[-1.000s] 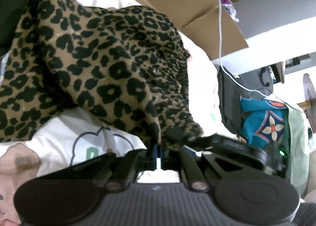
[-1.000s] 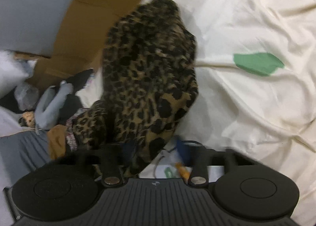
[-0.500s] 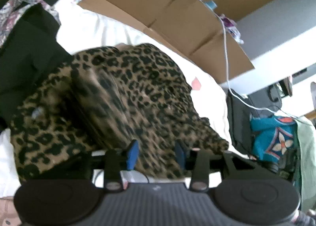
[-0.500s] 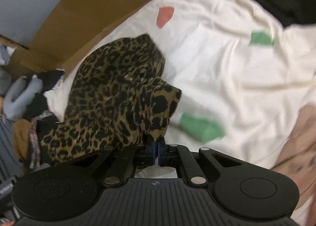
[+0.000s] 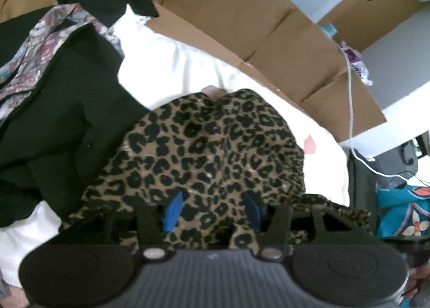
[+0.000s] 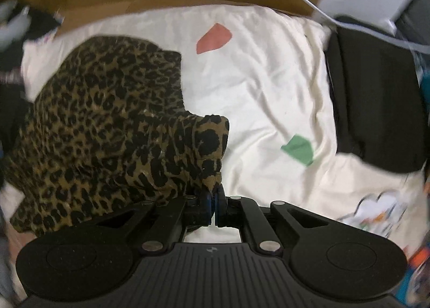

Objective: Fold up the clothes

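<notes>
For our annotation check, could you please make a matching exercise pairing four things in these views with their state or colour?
Column one:
1. left tongs
2. right tongs
3. leopard-print garment
4. patch nearest the cardboard

Column two:
A. red
B. open
C. lying bunched on the cream sheet
D. shut on a corner of cloth

Pairs: 1-B, 2-D, 3-C, 4-A

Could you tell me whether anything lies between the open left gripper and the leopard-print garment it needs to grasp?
Nothing visible does. The left gripper is open with the leopard-print garment lying directly between and beyond its blue fingertips. The black garment sits off to its left side. The right gripper is already shut on a corner.
</notes>
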A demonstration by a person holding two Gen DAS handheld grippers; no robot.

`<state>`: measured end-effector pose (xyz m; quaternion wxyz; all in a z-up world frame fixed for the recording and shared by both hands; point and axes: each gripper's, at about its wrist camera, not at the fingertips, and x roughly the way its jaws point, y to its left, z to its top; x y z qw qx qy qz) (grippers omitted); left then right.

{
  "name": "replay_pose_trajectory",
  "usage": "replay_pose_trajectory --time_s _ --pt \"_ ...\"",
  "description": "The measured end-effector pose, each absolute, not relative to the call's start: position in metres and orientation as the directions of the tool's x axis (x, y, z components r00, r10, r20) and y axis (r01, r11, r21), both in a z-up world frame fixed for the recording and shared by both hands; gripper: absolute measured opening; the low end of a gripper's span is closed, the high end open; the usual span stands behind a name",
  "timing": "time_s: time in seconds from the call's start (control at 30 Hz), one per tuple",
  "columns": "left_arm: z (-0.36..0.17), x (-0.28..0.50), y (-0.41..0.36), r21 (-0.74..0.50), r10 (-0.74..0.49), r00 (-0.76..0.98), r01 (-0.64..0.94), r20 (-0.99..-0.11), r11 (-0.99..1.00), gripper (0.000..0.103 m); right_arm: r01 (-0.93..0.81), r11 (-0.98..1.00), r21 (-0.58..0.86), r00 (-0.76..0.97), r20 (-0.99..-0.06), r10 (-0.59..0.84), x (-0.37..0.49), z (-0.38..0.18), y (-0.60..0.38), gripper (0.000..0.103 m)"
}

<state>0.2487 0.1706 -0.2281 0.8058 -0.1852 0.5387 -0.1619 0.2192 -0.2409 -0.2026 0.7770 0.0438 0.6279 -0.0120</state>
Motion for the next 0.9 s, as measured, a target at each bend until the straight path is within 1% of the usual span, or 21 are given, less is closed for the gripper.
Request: replay_pose_trajectory --time_s 0.13,0.23,0.43,0.53,0.57,0.63,0.73,0.8,0.83,0.87,0.9 --pt "-0.239 0.253 0.181 -0.431 -0.412 0.359 0.030 -0.837 0.902 0.058 0.019 0.999 0.036 0.181 -0.983 0.032 0.222 -0.204 -0.247 0.000" --pt "-0.249 0.254 0.193 -0.401 -0.373 0.345 -0.009 -0.861 0.916 0.058 0.032 0.997 0.068 0.195 -0.979 0.060 0.218 -0.207 -0.263 0.000" --pt "-0.267 0.250 0.214 -0.329 -0.299 0.312 -0.049 -0.902 0.943 0.062 0.172 0.970 0.171 0.282 -0.952 0.118 0.194 -0.231 -0.318 0.000" --pt "-0.278 0.249 0.216 -0.338 -0.314 0.278 -0.040 -0.908 0.940 0.064 0.214 0.948 0.237 0.364 -0.920 0.148 0.177 -0.242 -0.341 0.000" --pt "-0.281 0.248 0.217 -0.343 -0.321 0.267 -0.039 -0.909 0.939 0.066 0.228 0.937 0.266 0.382 -0.909 0.165 0.171 -0.248 -0.347 0.000" --pt "-0.286 0.247 0.216 -0.322 -0.302 0.255 -0.041 -0.919 0.946 0.067 0.243 0.915 0.323 0.412 -0.888 0.204 0.162 -0.259 -0.354 0.000" --pt "-0.292 0.245 0.215 -0.296 -0.278 0.237 -0.040 -0.931 0.954 0.069 0.246 0.887 0.392 0.433 -0.863 0.261 0.152 -0.273 -0.362 0.005" --pt "-0.294 0.243 0.216 -0.280 -0.266 0.227 -0.032 -0.937 0.959 0.070 0.282 0.850 0.444 0.446 -0.845 0.294 0.144 -0.280 -0.368 0.020" --pt "-0.295 0.242 0.216 -0.272 -0.260 0.223 -0.027 -0.940 0.962 0.070 0.286 0.832 0.476 0.456 -0.831 0.318 0.140 -0.281 -0.368 0.045" --pt "-0.293 0.241 0.218 -0.271 -0.259 0.225 -0.027 -0.939 0.962 0.070 0.286 0.816 0.503 0.464 -0.817 0.341 0.136 -0.283 -0.368 0.059" --pt "-0.292 0.240 0.219 -0.271 -0.258 0.227 -0.027 -0.939 0.962 0.070 0.277 0.809 0.518 0.465 -0.809 0.359 0.132 -0.284 -0.365 0.062"
